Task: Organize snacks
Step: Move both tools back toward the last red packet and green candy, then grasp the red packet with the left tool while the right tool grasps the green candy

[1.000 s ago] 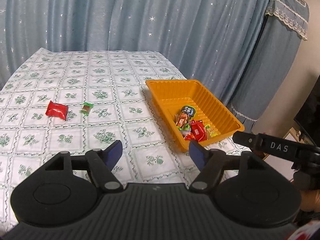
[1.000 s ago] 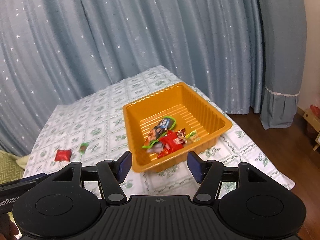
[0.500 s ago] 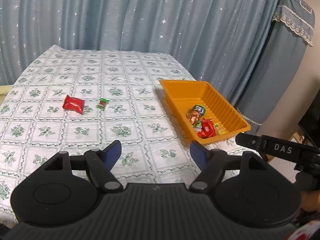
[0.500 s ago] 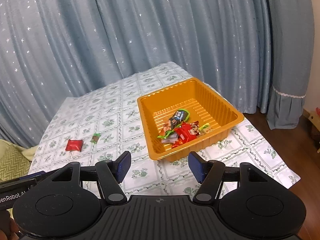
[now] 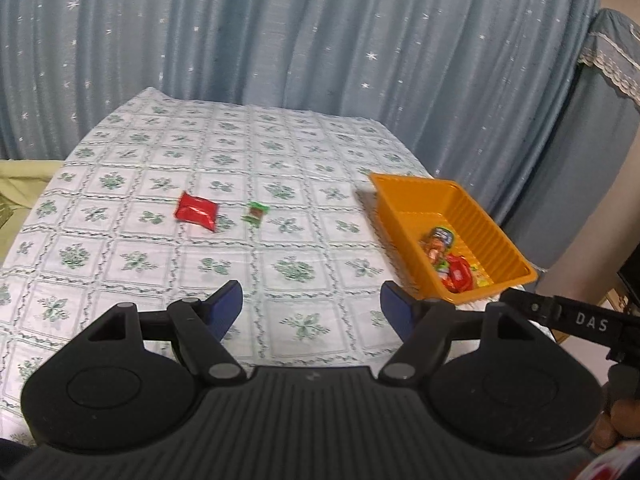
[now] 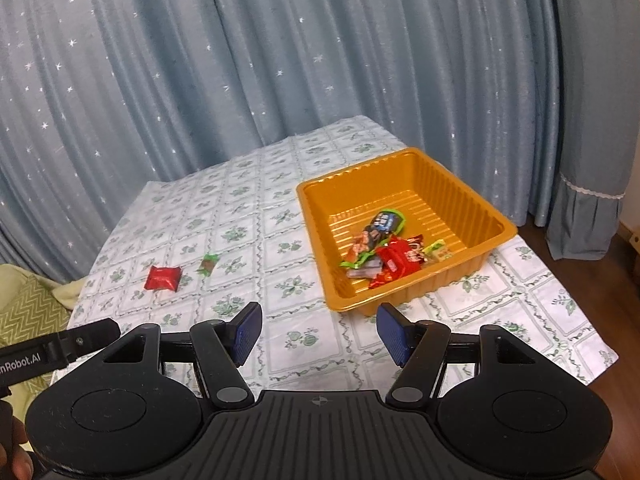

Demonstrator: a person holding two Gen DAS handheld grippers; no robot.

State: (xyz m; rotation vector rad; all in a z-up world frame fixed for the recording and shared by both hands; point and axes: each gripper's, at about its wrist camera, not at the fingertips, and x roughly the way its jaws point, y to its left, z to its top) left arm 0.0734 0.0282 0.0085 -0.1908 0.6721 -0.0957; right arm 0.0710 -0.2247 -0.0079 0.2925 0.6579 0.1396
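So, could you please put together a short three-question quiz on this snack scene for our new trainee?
1. How many wrapped snacks lie on the floral tablecloth outside the orange plastic tray?
2. True or false: the left gripper holds a snack between its fingers.
3. Which loose snack lies nearer the tray: A) the red foil packet, B) the small green-wrapped candy?

Key: 1. Two. 2. False; both it and the right gripper are open, with nothing between the fingers. 3. B.
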